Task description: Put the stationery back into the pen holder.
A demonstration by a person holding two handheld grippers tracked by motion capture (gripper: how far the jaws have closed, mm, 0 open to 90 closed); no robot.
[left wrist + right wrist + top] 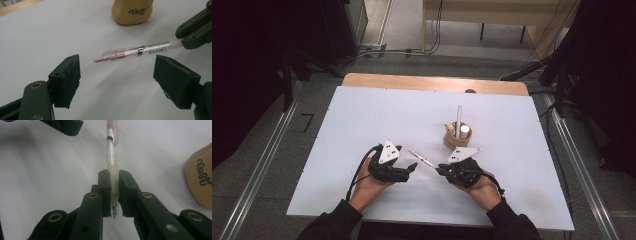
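A clear pen (422,158) with a pink cap end hangs just above the white table sheet (362,120). My right gripper (114,180) is shut on the pen (111,150) at its frosted rubber grip, and the tip pokes out behind the pads. In the left gripper view the pen (130,51) reaches in from the right gripper (195,32). Its pink end lies between the jaws of my left gripper (120,71), which stand wide apart without touching it. From above, the left gripper (412,167) and right gripper (439,170) face each other near the front middle.
A tan wooden cup (457,137) marked "Best" stands behind the right gripper, with a tall white stick and a short white item in it. The cup (131,11) is also close beyond the pen. The table's bare wooden edge (432,82) runs along the far side.
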